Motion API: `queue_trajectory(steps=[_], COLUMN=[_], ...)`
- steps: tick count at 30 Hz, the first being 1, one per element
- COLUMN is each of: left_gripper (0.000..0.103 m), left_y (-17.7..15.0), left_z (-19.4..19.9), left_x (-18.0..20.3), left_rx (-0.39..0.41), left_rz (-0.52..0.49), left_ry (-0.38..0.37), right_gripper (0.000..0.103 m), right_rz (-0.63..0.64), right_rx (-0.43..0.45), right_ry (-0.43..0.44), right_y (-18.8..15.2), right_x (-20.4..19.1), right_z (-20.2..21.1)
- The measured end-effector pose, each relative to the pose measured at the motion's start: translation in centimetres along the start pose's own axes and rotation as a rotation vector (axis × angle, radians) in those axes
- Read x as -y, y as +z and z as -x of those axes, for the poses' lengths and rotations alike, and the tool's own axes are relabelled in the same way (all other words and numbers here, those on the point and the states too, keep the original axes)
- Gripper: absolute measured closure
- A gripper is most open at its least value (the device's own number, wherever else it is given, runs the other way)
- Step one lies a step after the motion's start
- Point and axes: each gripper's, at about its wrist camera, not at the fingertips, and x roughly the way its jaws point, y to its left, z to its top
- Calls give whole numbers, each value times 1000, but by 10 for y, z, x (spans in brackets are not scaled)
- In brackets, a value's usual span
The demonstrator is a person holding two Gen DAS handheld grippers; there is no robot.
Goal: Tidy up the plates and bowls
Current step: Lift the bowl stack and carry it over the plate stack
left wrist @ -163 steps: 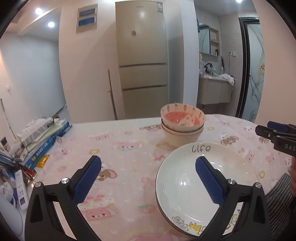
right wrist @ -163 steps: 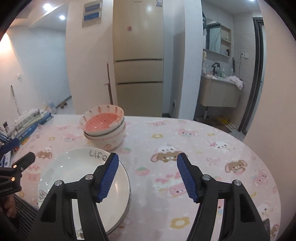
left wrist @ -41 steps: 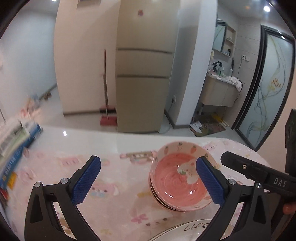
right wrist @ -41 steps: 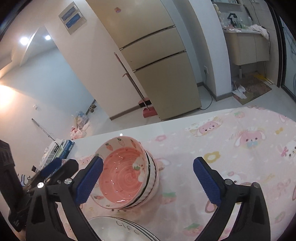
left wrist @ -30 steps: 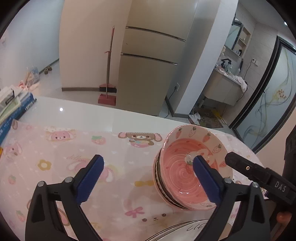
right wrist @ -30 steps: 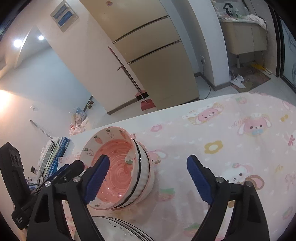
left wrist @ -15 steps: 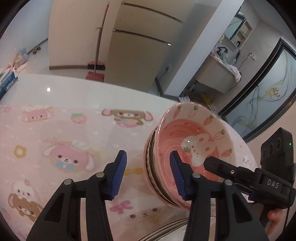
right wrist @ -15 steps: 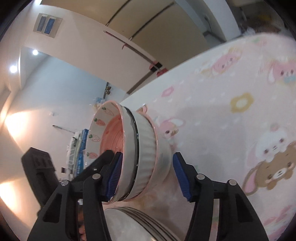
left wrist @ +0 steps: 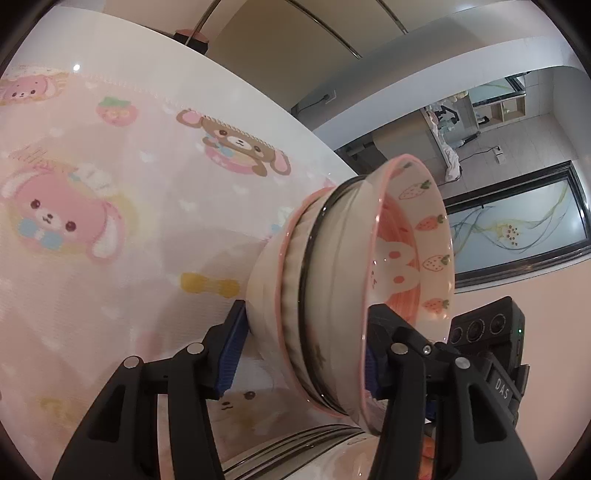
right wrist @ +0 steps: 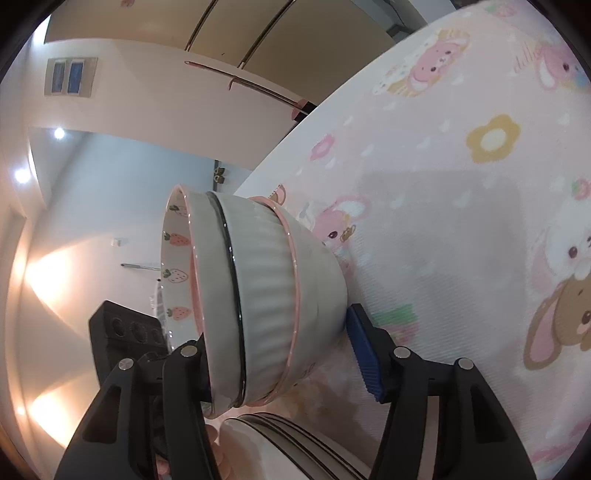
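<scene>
A stack of nested bowls (left wrist: 332,295), the top one pink inside with strawberries, sits between the fingers of my left gripper (left wrist: 301,354). One blue pad is under the base, the other inside the top rim, and the jaws clamp the stack. My right gripper (right wrist: 280,354) clamps the same stack (right wrist: 266,295) from the opposite side. The stack appears tilted in both views. A pile of white plates (left wrist: 295,446) lies just below the bowls, and its rims also show in the right wrist view (right wrist: 295,435).
The table carries a pink cartoon-print cloth (left wrist: 92,192). A beige fridge (right wrist: 280,22) and a broom stand beyond the table's far edge. Each gripper's black camera body shows in the other's view (left wrist: 491,332).
Both grippers have moved in on the bowl stack from opposite sides and closed on it. Earlier they were wide open above the table.
</scene>
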Motion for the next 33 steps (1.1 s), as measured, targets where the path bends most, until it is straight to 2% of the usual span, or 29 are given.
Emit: queue_trajectory(steps=[5, 10, 25, 33], left_gripper=[56, 57, 58, 58], left_y=[-3, -4, -11, -18], left_z=[9, 15, 60, 76], left_x=[-4, -1, 38, 46], left_rx=[13, 20, 123, 141], left_rz=[22, -1, -97, -105], left_ry=[-18, 16, 0, 10], right_gripper=[53, 53, 53, 53], right_rz=[-33, -40, 58, 76], right_rx=[11, -7, 63, 57], right_ry=[-15, -20, 33, 46], right_y=[-4, -3, -8, -14], right_x=[3, 2, -42, -52], right_z=[3, 0, 30, 42])
